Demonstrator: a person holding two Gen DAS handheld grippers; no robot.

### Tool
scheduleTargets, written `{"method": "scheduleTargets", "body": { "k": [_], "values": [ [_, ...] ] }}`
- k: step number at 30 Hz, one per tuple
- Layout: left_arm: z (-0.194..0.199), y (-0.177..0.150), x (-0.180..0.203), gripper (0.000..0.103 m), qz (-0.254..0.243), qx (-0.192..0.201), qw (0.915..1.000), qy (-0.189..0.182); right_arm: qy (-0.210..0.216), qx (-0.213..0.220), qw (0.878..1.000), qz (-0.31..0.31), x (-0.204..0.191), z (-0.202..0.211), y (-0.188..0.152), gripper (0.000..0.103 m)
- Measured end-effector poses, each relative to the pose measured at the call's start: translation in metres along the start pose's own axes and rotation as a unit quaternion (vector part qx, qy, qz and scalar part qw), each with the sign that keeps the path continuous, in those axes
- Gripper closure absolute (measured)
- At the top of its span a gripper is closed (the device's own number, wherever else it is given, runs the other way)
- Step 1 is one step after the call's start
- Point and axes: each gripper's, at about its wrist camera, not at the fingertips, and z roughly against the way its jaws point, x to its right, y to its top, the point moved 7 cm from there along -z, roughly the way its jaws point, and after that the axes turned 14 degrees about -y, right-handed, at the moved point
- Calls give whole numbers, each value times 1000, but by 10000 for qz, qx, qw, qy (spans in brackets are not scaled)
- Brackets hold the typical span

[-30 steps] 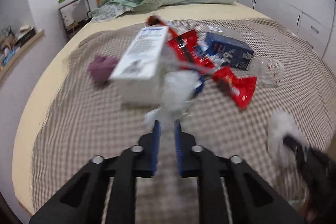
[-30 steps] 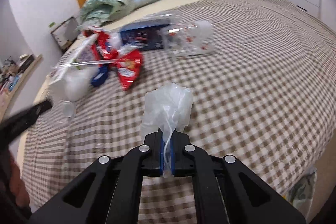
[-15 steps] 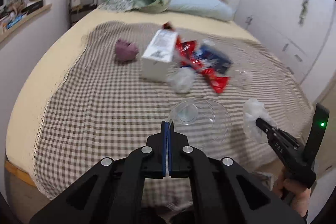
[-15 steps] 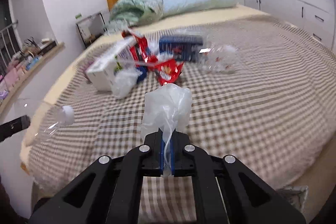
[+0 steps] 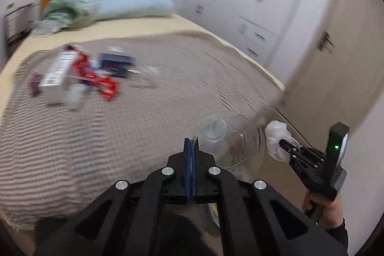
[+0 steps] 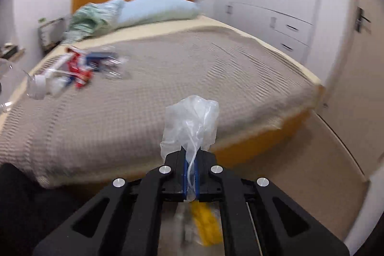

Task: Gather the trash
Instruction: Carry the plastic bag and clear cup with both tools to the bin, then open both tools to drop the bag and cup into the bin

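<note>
My left gripper (image 5: pixel 191 143) is shut on the edge of a clear plastic bottle (image 5: pixel 230 140), held off the foot of the bed; the bottle also shows at the left edge of the right wrist view (image 6: pixel 36 85). My right gripper (image 6: pixel 190 155) is shut on a crumpled clear plastic bag (image 6: pixel 192 121); the bag (image 5: pixel 276 136) and the right gripper (image 5: pixel 288 145) also show in the left wrist view. More trash lies on the bed: a white carton (image 5: pixel 57 76), red wrappers (image 5: pixel 105 85), a blue packet (image 5: pixel 117 61).
The bed (image 6: pixel 168 68) has a checked cover, a pillow (image 6: pixel 156 8) and a green blanket (image 6: pixel 88 18) at the head. White cupboards (image 6: pixel 276 16) and a door (image 5: pixel 336 64) stand to the right. A bag with yellow contents (image 6: pixel 204 220) lies on the floor below my right gripper.
Both grippers have pulled back from the bed and swung right toward its foot. The left gripper closed on the clear bottle and lifted it off. The right still holds the plastic bag.
</note>
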Motion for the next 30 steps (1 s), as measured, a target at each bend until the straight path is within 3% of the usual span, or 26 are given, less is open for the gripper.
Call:
{"method": "scheduleTargets", "body": {
  "k": [5, 9, 13, 16, 21, 23, 24, 30],
  "values": [
    [-81, -38, 44, 103, -338, -839, 9956, -236, -140, -961, 9952, -139, 39, -55, -79, 99],
    [-153, -79, 55, 103, -300, -1637, 9858, -232, -39, -1872, 9821, -191, 40, -106, -162, 99],
    [-206, -115, 60, 103, -287, -2261, 9733, -271, 121, -2504, 9676, -293, 37, -142, -216, 99],
    [-238, -139, 59, 103, -295, -2583, 9653, -240, 285, -2889, 9566, -241, 25, -172, -242, 99],
    [-276, -176, 47, 103, -76, -3071, 9515, -193, 401, -3069, 9508, -150, 9, -233, -242, 97],
    [-288, -187, 41, 103, 12, -3238, 9460, -168, 305, -3038, 9521, -183, 11, -255, -235, 64],
    [-297, -193, 38, 103, 75, -3360, 9416, -183, 90, -3106, 9502, -213, 15, -269, -232, 31],
    [-336, -215, 35, 103, 28, -3814, 9243, -177, -248, -2784, 9555, -945, 54, -266, -212, 30]
  ]
}}
